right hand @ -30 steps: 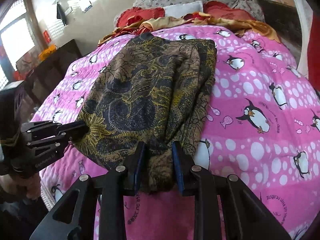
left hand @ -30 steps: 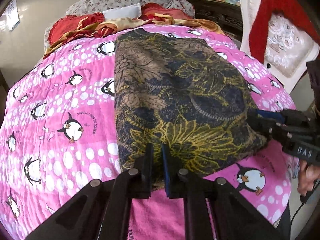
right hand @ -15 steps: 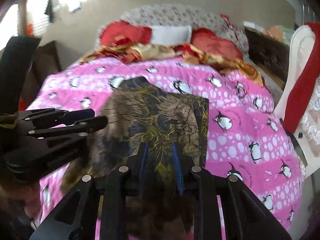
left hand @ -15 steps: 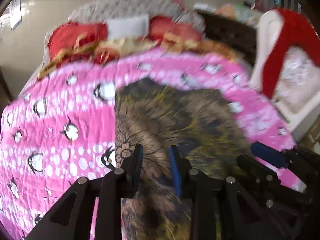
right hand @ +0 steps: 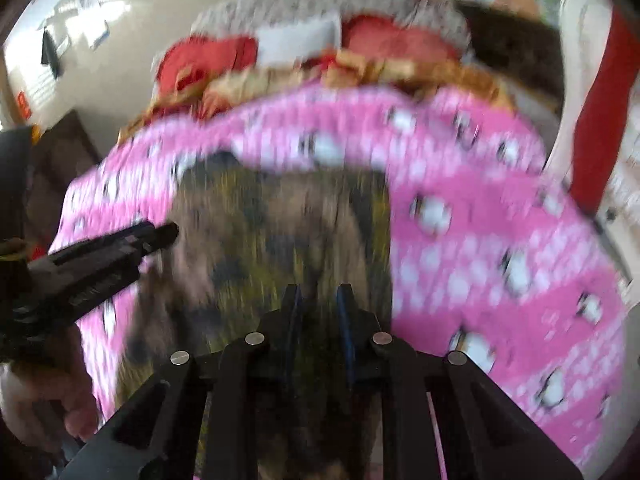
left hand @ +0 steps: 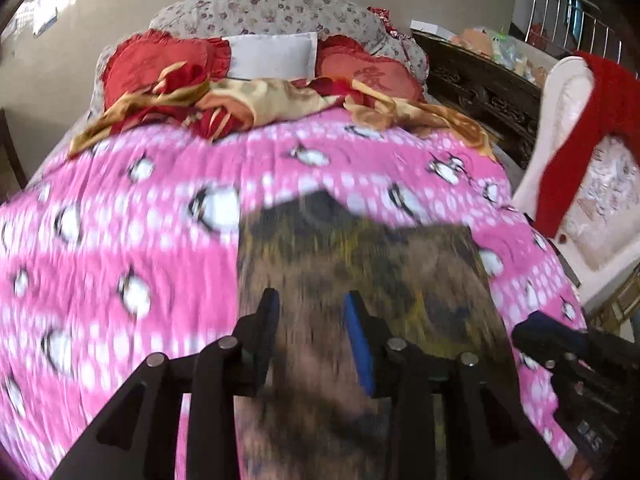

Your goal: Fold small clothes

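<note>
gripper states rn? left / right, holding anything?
Left gripper: shut on the dark patterned garment, cloth bunched between its fingers.
Right gripper: shut on the same garment, near edge pinched; view is blurred.

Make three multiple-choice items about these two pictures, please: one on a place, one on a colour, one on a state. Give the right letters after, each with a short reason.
1. Where does the brown cloth lie?
A. on the pink blanket
B. on the white chair
C. on the floor

2. What colour is the garment hung over the chair?
A. blue
B. red
C. green

3. How do the two grippers stand to the cloth?
A. both far from it
B. only the left one touches it
C. each has cloth between its fingers

Answers:
1 A: the cloth spreads over the blanket with penguins.
2 B: a red piece hangs down the chair's back.
3 C: cloth fills the gap in the left gripper and in the right gripper; blur hides how tightly they grip.
</note>
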Motion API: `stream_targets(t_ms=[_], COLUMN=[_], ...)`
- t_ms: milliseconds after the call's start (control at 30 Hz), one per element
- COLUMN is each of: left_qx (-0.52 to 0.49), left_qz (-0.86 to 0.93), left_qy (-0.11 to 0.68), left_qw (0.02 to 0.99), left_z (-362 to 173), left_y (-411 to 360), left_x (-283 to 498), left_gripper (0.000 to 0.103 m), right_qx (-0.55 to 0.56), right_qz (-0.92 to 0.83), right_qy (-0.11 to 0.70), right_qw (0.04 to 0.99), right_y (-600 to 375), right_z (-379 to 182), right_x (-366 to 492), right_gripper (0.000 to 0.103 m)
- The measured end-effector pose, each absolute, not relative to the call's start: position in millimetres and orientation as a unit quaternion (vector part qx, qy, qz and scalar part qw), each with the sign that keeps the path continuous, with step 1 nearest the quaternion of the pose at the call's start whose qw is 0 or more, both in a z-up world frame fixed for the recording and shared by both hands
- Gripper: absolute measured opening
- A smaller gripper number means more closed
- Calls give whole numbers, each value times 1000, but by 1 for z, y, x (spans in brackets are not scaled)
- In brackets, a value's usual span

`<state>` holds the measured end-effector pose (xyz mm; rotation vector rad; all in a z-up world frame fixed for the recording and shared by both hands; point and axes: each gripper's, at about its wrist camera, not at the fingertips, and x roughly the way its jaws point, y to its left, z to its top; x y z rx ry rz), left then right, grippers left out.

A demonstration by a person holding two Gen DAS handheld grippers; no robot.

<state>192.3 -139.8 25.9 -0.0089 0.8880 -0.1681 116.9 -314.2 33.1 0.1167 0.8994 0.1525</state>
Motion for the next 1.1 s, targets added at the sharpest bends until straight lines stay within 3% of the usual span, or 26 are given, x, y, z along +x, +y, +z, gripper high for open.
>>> stream_targets(t_ms=[167,367,667,1100], left_qx=[-2,-15,-26,-16], left_qz=[-54,-46,-47,-41], left_qy=[439,430,414,410], left_qw=[897,902,909,911], left_z=[11,-21,-36,-36], left_y=[-158,-158,-157,-161], left_x=[227,242,250,250], left_gripper=[35,44,53,53], right_qx=[70,30,73,55], right_qz=[16,23,48,37], right_qy=[414,444,433,430], right_qw=[907,895,897,900], right_y=[-300,-294,-309,-302], right_z=[30,-19,-35,-35], right_x=[171,219,224,226], right_gripper=[18,18,21,21])
